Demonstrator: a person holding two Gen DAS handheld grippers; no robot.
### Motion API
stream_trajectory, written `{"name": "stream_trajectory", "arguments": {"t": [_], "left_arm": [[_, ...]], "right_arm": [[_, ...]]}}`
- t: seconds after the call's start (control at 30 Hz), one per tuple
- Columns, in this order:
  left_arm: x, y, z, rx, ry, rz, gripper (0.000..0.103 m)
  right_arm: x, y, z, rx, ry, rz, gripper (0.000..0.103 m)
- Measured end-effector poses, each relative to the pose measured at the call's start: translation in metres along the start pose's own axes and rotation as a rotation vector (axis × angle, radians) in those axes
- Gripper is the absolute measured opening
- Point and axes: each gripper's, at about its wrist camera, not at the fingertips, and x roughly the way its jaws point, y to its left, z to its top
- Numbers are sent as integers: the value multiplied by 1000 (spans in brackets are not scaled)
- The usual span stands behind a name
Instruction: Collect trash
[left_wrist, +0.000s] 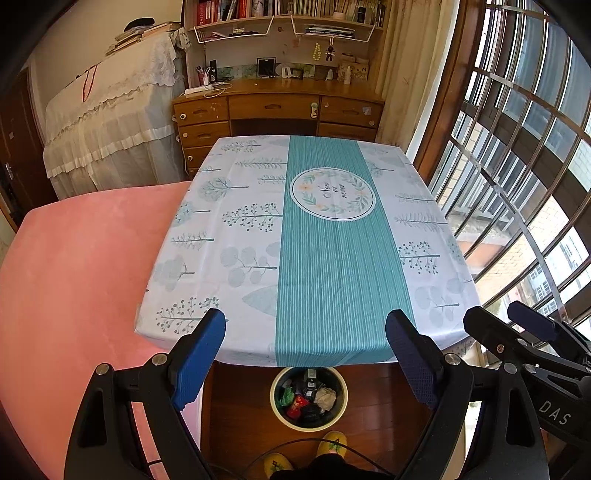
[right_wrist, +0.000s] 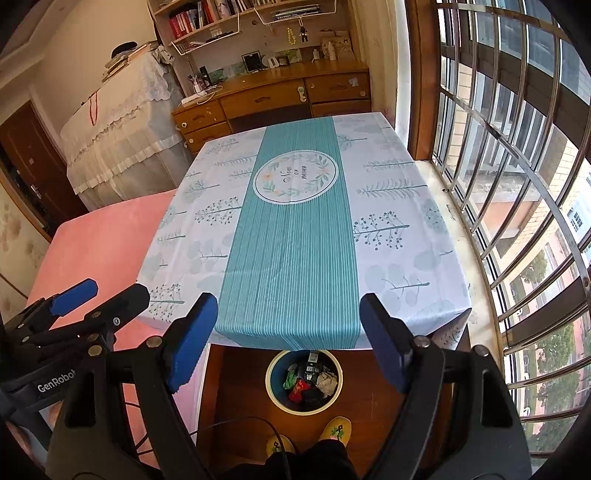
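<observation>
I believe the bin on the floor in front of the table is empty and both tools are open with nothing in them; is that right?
Not quite: the bin already holds trash, crumpled wrappers and paper, as the left wrist view shows. The rest stands: it sits on the floor before the table, and the left tool and right tool are open and hold nothing.

Your slippers (left_wrist: 332, 443) are cut off at the bottom edge, and the table's (left_wrist: 258, 343) front edge hides part of the bin (left_wrist: 280, 410); its trash (left_wrist: 308, 398) stays too jumbled to identify.
</observation>
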Motion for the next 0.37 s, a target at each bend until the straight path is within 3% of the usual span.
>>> {"name": "stream_trajectory", "arguments": {"t": [0.37], "left_arm": [[7,-5,-3,0,17,20,90]], "right_arm": [[1,-1,-1,5,1,-1,77]]}}
